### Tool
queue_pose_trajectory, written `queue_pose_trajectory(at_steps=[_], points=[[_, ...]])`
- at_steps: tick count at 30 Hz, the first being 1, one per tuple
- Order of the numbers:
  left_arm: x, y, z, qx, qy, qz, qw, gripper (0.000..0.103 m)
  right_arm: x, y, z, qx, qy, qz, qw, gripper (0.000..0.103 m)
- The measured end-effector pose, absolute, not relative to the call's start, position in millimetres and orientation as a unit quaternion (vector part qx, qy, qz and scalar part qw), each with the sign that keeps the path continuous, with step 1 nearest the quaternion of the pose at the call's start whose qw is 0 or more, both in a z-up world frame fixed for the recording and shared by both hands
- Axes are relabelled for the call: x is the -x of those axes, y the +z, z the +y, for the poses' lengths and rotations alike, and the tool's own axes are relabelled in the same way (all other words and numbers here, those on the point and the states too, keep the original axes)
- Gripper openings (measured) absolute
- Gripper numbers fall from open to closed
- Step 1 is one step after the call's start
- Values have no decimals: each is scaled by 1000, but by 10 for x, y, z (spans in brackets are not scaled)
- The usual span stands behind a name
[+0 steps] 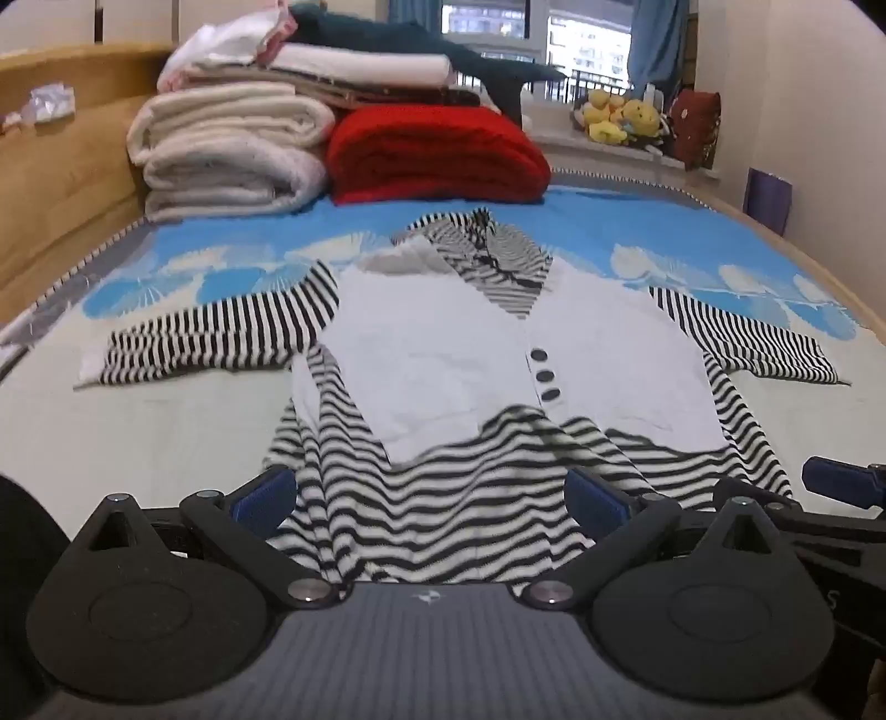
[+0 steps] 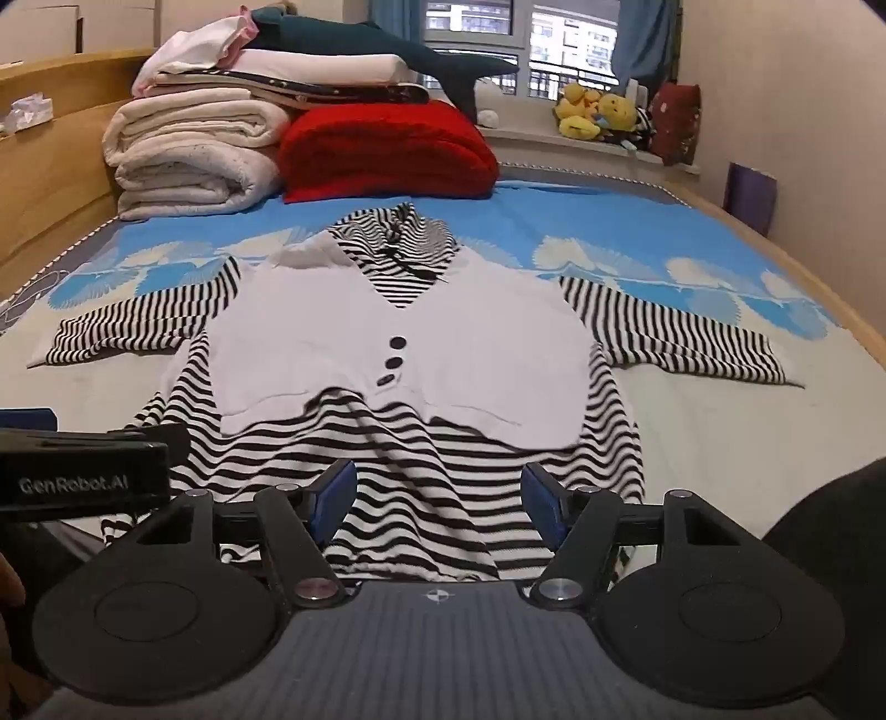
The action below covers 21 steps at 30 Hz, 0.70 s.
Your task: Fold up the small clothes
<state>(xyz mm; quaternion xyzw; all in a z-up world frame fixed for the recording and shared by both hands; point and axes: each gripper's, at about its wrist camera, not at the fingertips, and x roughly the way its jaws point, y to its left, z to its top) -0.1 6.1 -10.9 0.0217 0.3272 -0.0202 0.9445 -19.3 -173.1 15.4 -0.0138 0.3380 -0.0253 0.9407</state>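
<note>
A small black-and-white striped top with a white vest front and three dark buttons [image 1: 498, 354] lies flat on the bed, sleeves spread out; it also shows in the right wrist view [image 2: 398, 332]. My left gripper [image 1: 432, 493] is open, its blue-padded fingers spread over the striped hem at the near edge. My right gripper [image 2: 440, 495] is open too, over the hem a little further right. The left gripper's body [image 2: 83, 476] shows at the left of the right wrist view; the right gripper's finger [image 1: 841, 482] shows at the right of the left wrist view.
Blue and white patterned bedspread [image 1: 637, 232]. At the back stand folded white blankets [image 1: 221, 155], a red folded blanket [image 1: 432, 155] and a dark plush shark [image 2: 387, 44]. Wooden bed frame on the left [image 1: 55, 166]. Yellow plush toys on the windowsill [image 2: 592, 111].
</note>
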Motion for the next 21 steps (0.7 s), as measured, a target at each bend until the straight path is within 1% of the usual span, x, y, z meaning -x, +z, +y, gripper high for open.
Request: queue_pose_trajectory(at_steps=[2, 6, 21], points=[[-26, -128, 58, -25, -13, 328, 944, 103, 163, 133, -1729, 15, -24, 342, 939, 67], [-67, -121, 99, -2, -17, 331, 944, 103, 130, 88, -1744, 16, -27, 348, 937, 67], [-152, -221, 52, -5, -22, 367, 930, 103, 106, 45, -1736, 17, -20, 354, 935, 67]])
